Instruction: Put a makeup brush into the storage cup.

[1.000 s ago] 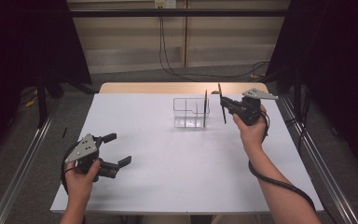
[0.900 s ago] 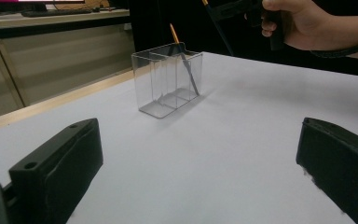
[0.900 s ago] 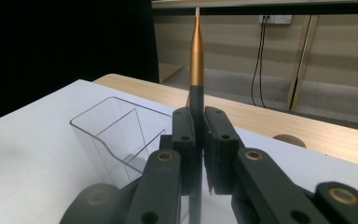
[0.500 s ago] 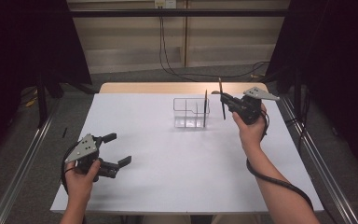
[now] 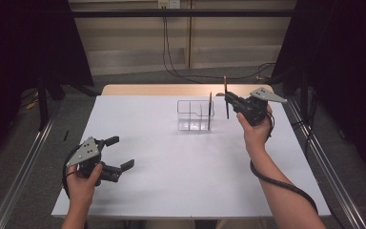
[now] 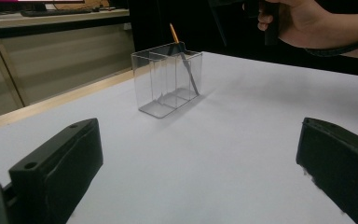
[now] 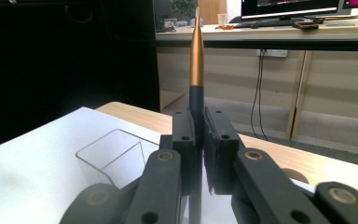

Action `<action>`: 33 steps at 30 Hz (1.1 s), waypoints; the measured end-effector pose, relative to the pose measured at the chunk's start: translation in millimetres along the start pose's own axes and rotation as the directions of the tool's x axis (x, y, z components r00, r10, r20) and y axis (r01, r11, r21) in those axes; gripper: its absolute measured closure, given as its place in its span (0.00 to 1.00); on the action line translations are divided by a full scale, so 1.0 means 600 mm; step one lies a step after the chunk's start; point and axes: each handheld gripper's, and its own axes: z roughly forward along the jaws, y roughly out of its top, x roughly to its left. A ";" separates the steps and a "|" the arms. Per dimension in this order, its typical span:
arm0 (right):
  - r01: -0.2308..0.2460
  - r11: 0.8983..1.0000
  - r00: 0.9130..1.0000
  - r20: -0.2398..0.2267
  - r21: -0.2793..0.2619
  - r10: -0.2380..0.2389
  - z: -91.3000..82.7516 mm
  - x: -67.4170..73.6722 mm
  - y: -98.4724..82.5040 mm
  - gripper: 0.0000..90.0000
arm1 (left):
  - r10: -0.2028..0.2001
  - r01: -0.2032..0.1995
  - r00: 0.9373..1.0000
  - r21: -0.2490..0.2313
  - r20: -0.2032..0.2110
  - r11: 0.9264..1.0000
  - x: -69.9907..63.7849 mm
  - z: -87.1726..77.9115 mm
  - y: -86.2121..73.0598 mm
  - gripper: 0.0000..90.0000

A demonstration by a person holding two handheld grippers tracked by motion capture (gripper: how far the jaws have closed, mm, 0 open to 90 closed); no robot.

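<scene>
Over on the left, near the front edge of the white table [image 5: 171, 162], the left gripper [image 5: 116, 153] hangs just above the surface in the person's left hand [image 5: 81, 179], and its two black jaws stand wide apart with nothing but bare tabletop between them; the left gripper view looks out between those spread jaws toward the far side. Further along, past the middle of the table and toward its back edge, stands a clear plastic organizer [image 5: 195, 114], a small see-through box split into compartments. One dark pen [image 5: 209, 110] is already in it, leaning at the organizer's right end with its tip down inside and its upper end sticking out above the rim; from the left gripper view that pen [image 6: 186, 70] slants across the end compartment of the organizer [image 6: 168, 81]. Just to the right of the box, the right gripper [image 5: 229, 99] is held up off the table in the person's right hand [image 5: 255, 131], its jaws squeezed together on a second pen [image 5: 226, 98], which stands upright, close beside the organizer but apart from it. In the right gripper view this pen [image 7: 196, 51] rises straight out of the clamped jaws, dark body below and a tapered gold end pointing up, with a corner of the organizer [image 7: 114, 156] below and to the left.
</scene>
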 end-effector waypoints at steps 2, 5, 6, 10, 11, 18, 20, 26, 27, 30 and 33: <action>0.003 1.000 1.000 0.000 -0.004 -0.003 0.000 0.001 0.000 0.93 | 0.000 0.000 1.000 0.000 0.001 1.000 0.000 0.000 0.000 0.00; 0.004 1.000 1.000 0.001 -0.009 -0.004 0.002 0.002 0.000 0.93 | -0.001 0.001 1.000 -0.002 0.001 1.000 0.000 0.000 0.000 0.00; 0.003 1.000 1.000 0.002 -0.009 -0.003 0.003 0.002 0.001 0.93 | -0.001 0.001 1.000 -0.002 0.001 1.000 0.000 0.000 0.000 0.00; 0.001 1.000 1.000 0.002 -0.010 -0.001 0.005 0.002 0.002 0.93 | -0.002 0.002 1.000 -0.003 0.003 1.000 0.000 0.000 0.000 0.00; 0.005 1.000 1.000 0.001 -0.007 -0.005 0.006 0.002 0.002 0.93 | -0.004 0.004 1.000 -0.006 0.004 1.000 0.000 0.000 -0.001 0.00; 0.014 1.000 1.000 0.001 0.002 -0.014 0.011 0.002 0.006 0.93 | -0.002 0.002 1.000 -0.001 0.003 1.000 0.001 -0.001 -0.001 0.00; 0.015 1.000 1.000 0.000 0.002 -0.015 0.014 0.003 0.009 0.93 | 0.000 0.000 1.000 0.002 0.005 1.000 0.001 -0.001 -0.001 0.00; 0.019 1.000 1.000 -0.002 -0.004 -0.019 0.020 0.005 0.016 0.93 | -0.002 0.002 1.000 -0.001 0.003 1.000 0.001 -0.001 -0.001 0.00; 0.021 1.000 1.000 -0.001 -0.003 -0.021 0.021 0.005 0.017 0.93 | -0.004 0.004 1.000 -0.001 0.004 1.000 0.001 -0.001 -0.002 0.00; 0.023 1.000 1.000 -0.005 -0.004 -0.023 0.024 0.006 0.019 0.93 | -0.008 0.008 1.000 -0.004 0.003 1.000 0.001 -0.002 -0.002 0.00; 0.027 1.000 1.000 -0.009 -0.007 -0.027 0.029 0.010 0.021 0.93 | -0.008 0.008 1.000 -0.007 0.000 1.000 0.002 -0.003 -0.001 0.00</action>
